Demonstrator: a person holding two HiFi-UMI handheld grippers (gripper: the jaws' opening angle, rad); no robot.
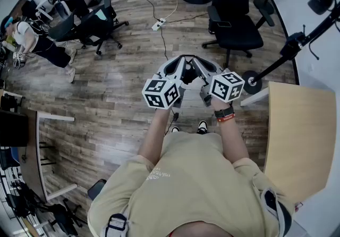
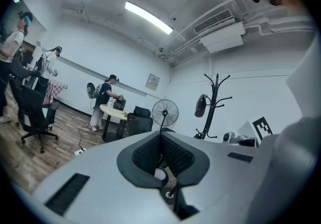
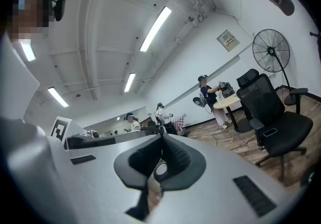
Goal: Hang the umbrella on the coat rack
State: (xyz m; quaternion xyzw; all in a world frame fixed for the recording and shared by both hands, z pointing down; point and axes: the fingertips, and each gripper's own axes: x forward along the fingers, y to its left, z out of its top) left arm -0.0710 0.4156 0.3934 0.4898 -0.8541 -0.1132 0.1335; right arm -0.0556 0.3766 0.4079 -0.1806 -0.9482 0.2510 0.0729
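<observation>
A floor (image 1: pixel 122 87) of brown wood-grain planks fills most of the head view. At its right edge stands a table (image 1: pixel 297 135) with a smooth, pale wooden top and rounded corners. Beyond the person's hands sits a black office chair (image 1: pixel 231 13) with a mesh back, padded armrests and a star base on castors.

The coat rack (image 2: pixel 215 102) is a thin black pole with curved branches at the top, standing against the white wall just right of the chair. The umbrella (image 2: pixel 200 106), dark, folded and stubby, hangs from a branch on the rack's left side in the left gripper view, well apart from both grippers. Left of the rack stands a round fan (image 2: pixel 165 112) with a wire cage on a slim stand.

The left gripper (image 2: pixel 161 136) is smooth grey plastic with black ribbed pads (image 2: pixel 145 155); its jaws are closed tip to tip with nothing between them. The right gripper (image 3: pixel 161 138) has the same shape and is likewise closed and empty. Both are held side by side at waist height, pointing up and away from the person. A white power strip (image 1: pixel 158 24) lies on the floor on a thin cable.
</observation>
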